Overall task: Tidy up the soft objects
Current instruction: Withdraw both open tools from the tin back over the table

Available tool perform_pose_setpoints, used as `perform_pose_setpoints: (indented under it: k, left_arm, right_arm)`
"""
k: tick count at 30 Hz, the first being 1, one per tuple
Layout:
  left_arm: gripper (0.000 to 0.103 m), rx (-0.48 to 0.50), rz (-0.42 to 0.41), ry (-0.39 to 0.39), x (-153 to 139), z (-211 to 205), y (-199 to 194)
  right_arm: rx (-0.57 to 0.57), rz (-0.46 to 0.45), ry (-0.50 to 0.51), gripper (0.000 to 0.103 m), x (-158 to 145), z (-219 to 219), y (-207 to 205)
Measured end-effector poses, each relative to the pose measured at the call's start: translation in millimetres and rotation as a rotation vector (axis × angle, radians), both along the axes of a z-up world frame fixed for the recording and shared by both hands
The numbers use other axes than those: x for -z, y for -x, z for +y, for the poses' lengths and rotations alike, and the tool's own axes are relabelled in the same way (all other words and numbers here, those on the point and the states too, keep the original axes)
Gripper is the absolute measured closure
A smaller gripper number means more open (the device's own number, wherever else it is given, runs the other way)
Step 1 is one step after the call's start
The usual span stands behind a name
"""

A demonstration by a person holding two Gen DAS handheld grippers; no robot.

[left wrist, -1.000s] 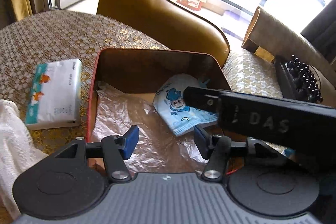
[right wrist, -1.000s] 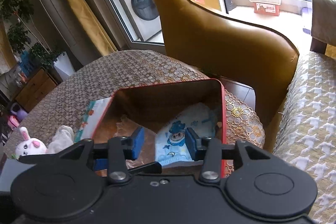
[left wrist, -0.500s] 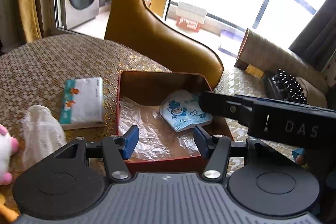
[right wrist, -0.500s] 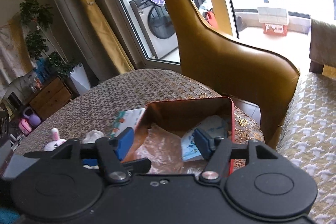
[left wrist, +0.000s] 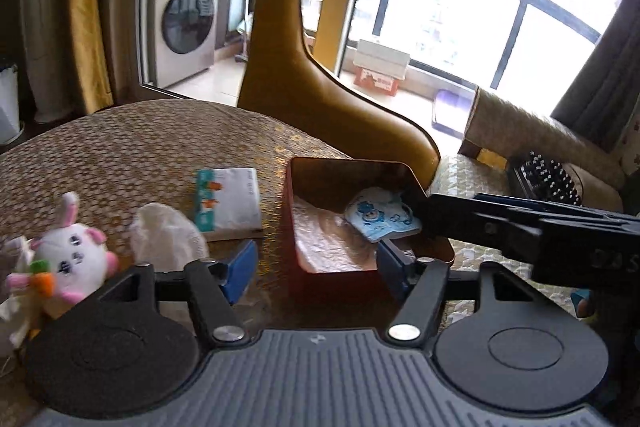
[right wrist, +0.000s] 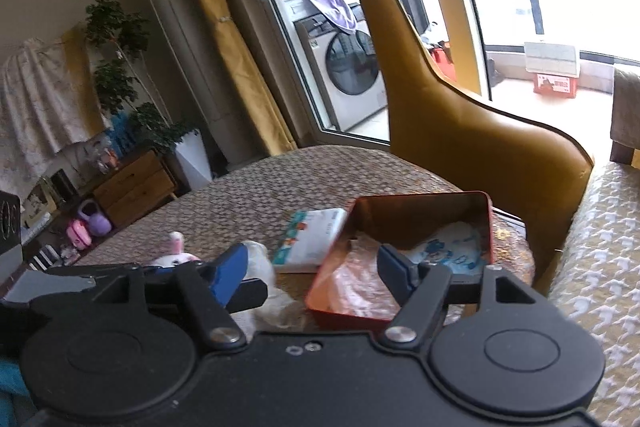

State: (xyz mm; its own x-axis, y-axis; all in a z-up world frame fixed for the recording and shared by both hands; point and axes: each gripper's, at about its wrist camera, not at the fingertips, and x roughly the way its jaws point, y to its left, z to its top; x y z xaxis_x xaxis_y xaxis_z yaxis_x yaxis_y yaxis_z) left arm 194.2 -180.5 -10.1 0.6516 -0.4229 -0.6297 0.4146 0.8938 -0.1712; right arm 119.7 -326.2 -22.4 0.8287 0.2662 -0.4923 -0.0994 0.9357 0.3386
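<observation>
Above the table (left wrist: 132,147), both grippers have pulled back from the red tin (left wrist: 430,193), jaws spread and empty, leaving the child's face mask (left wrist: 382,219) inside; the plush bunny (left wrist: 70,259) likely comes next.

The blue-printed white face mask (left wrist: 382,219) in the red rectangular metal tin (left wrist: 294,219) was partly covered at its right corner by the black body of the right tongs (right wrist: 312,269). In the right wrist view, the white plush rabbit with pink ears (right wrist: 175,254) showed only its head above the left tongs' body, left of the fingers.
</observation>
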Motion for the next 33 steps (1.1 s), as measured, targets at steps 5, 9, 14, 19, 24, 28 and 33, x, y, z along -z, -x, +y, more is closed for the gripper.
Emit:
perform_pose_setpoints:
  k: [5,9,14,19,24,28,33]
  left_arm:
    - [0.032,-0.036,-0.02,-0.001,-6.0,32.9,18.2]
    - [0.022,-0.065,-0.032,0.002,-9.2,59.7,31.6]
    - [0.02,-0.106,-0.054,0.002,-10.7,92.7,47.1]
    - [0.013,-0.15,-0.056,-0.001,-7.4,123.9,59.2]
    - [0.006,-0.188,-0.053,-0.008,-2.5,149.5,66.1]
    - [0.0,-0.218,-0.04,-0.005,6.1,170.1,67.8]
    - [0.0,-0.252,-0.012,0.017,22.4,193.3,67.2]
  right_arm:
    - [-0.035,-0.037,0.012,0.017,-6.3,20.4,14.6]
    - [-0.07,-0.053,0.022,0.014,-6.3,36.2,23.0]
    - [-0.094,-0.053,0.027,0.01,-3.6,53.7,27.9]
    - [-0.111,-0.049,0.055,0.009,2.6,70.3,27.5]
    - [-0.132,-0.027,0.068,0.008,11.8,82.4,24.3]
    - [-0.159,0.004,0.086,0.008,19.3,94.3,16.7]
    - [-0.216,0.038,0.123,0.008,29.0,115.0,3.7]
